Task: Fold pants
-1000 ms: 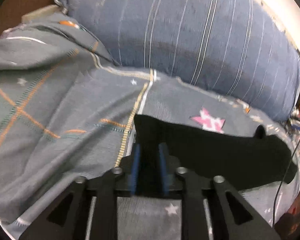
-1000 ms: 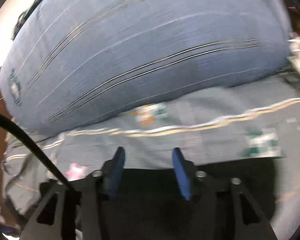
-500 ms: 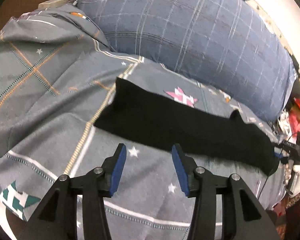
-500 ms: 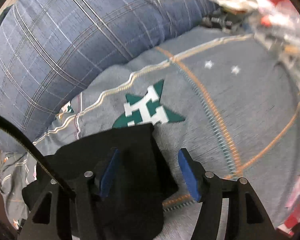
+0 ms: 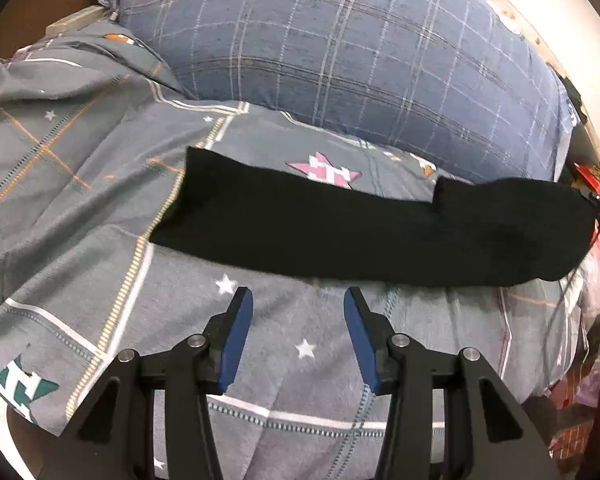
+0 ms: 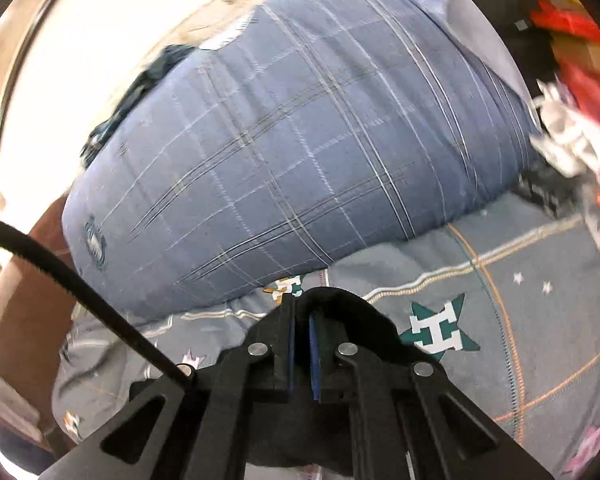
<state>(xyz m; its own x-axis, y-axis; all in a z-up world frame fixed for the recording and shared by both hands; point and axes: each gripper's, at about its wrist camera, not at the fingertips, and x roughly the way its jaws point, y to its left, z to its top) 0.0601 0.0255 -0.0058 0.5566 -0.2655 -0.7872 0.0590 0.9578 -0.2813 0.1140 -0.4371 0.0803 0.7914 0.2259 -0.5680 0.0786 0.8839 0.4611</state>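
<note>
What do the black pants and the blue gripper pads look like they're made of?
The pants look like a soft, matte black knit or fleece, though weave detail is lost in the dark: they lie limp across the bedspread and bunch around the right gripper. The pads on the left gripper look like smooth blue rubber or plastic with a slight sheen.

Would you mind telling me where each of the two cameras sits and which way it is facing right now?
Left wrist: on the left gripper, above the grey bedspread, looking forward and down at the black pants lying in a long strip before the blue plaid pillow; its own open blue-padded fingers show.
Right wrist: on the right gripper, low, facing the pillow; its fingers, closed on a bunch of the pants, and its cable show.
Shared: pants, pillow, bedspread.
</note>
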